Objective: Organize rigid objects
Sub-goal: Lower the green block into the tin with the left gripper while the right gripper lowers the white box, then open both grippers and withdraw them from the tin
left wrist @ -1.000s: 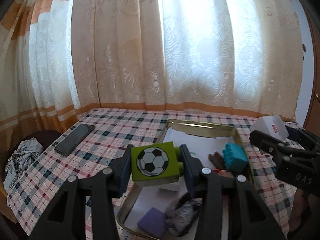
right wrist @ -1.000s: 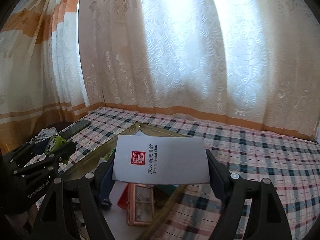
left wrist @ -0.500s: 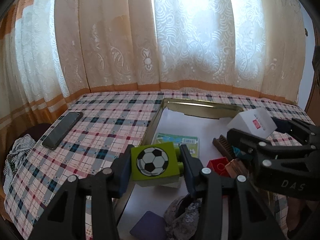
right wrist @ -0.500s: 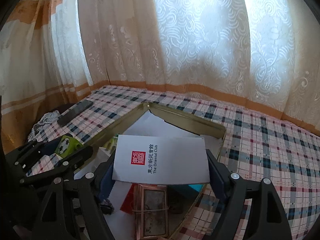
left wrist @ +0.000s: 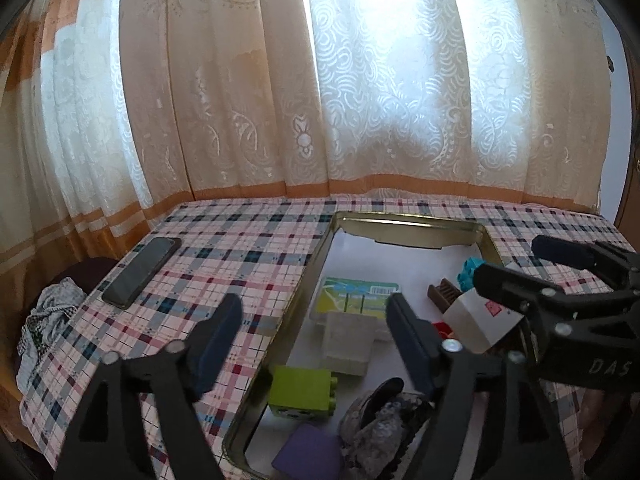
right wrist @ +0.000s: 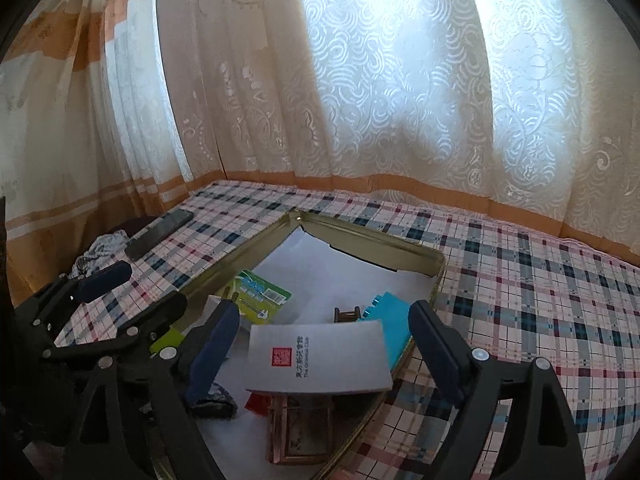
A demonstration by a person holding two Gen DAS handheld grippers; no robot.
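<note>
Green block (left wrist: 302, 394) lay inside the gold tin (left wrist: 408, 226) near its left wall — below my left gripper (left wrist: 312, 334), whose jaws stood wide apart and empty. White card box (right wrist: 318, 358) hung tilted between the spread fingers of my right gripper (right wrist: 324, 342), touching neither pad that I could see. Under it in the tin I noted a teal block (right wrist: 390, 320) and a framed brown piece (right wrist: 300, 430). Phone (left wrist: 140, 272) sat on the plaid cloth (left wrist: 240, 248), well apart.

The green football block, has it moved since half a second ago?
Yes. The green block has dropped from the left tongs, now open, into the gold tray, by its left wall.
</note>
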